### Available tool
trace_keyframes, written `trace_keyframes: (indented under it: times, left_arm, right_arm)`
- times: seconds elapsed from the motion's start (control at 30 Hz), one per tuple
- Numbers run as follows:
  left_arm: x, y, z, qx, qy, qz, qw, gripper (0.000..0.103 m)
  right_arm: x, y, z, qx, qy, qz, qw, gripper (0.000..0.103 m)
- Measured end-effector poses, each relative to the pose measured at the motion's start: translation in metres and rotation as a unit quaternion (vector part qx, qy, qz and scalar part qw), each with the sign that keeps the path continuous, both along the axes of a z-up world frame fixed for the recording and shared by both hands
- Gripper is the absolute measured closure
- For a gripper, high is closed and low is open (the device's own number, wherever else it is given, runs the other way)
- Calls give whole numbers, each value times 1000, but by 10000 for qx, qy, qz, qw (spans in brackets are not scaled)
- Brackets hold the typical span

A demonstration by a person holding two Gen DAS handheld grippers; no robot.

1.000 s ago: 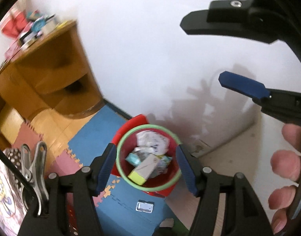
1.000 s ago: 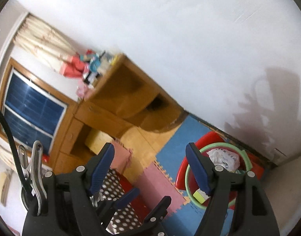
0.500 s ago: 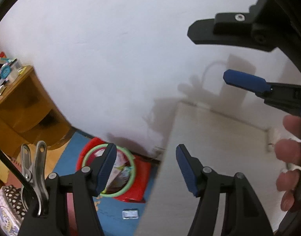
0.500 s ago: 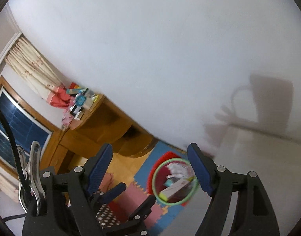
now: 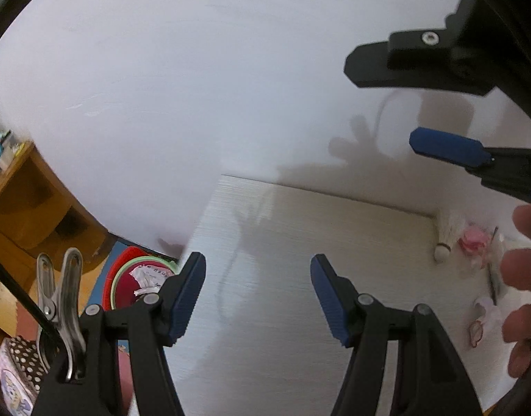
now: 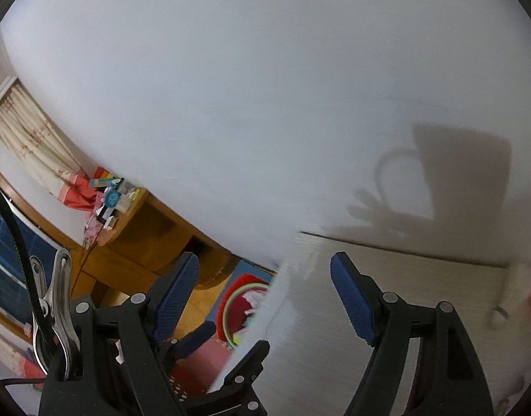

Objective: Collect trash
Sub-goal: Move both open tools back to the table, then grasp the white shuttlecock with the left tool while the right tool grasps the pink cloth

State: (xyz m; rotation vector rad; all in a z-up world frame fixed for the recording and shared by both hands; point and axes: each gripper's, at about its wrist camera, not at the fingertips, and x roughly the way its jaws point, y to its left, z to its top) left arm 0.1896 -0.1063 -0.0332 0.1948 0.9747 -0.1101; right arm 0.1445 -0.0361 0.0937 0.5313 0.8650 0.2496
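At the far left, a wooden shelf (image 5: 26,201) stands against the white wall (image 5: 196,86), with small colourful items on its top. Below and right of it, on floor mats, sits the red bin (image 5: 127,277), ringed by a green hoop; crumpled white paper lies inside. The bin is partly hidden behind the left gripper's left finger and by the table's left edge. In the right wrist view the bin (image 6: 243,303) shows again, low beside the table, between that gripper's fingers.

The left gripper (image 5: 258,298) hangs over the pale table (image 5: 300,225), its blue-padded jaws well apart with nothing between them. Shadows of a hand and gripper fall on the wall and tabletop ahead.

To the right, at the table's far right corner by the wall, the trash lies: a white shuttlecock (image 5: 444,239), a pink crumpled wrapper (image 5: 473,242) just beside it, a thin dark stick, and nearer scraps of pale paper (image 5: 482,319). The right wrist view shows these only as a blur.

The right gripper (image 5: 380,104) reaches in from the right edge, above the table, jaws wide apart and empty. The person's fingers (image 5: 522,270) show below it.
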Motion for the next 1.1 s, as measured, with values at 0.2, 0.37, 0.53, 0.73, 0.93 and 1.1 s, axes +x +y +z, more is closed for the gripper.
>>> trace_keyframes:
  times: [0.2,0.37,0.53,0.73,0.93,1.1]
  left_arm:
    - [-20,-74,-30,172,57,-691,9974,37]
    - [-14,-123,-51,24,127,-1072,9941,37]
    - [7,-163,-66,-114,105,-1306,9913,37]
    - [13,-205,-86,70,172,-1697,9853,37]
    - [19,-226,-106,123,394,-1852,9818,37]
    - [19,-238,-113,156,350,-1994,9792,36]
  right_arm:
    - [-25,-64,-25,-132,151,-289,9994,23]
    - [-53,-130,-45,-512,426,-860,9941,23]
    - [-65,-183,-68,-1027,728,-1373,9825,23]
    - [-72,-224,-102,-1317,1049,-1597,9727,23]
    - [-74,-235,-135,-1631,1332,-1537,9654,23]
    - [-72,-240,-149,-1574,1367,-1655,9639,23]
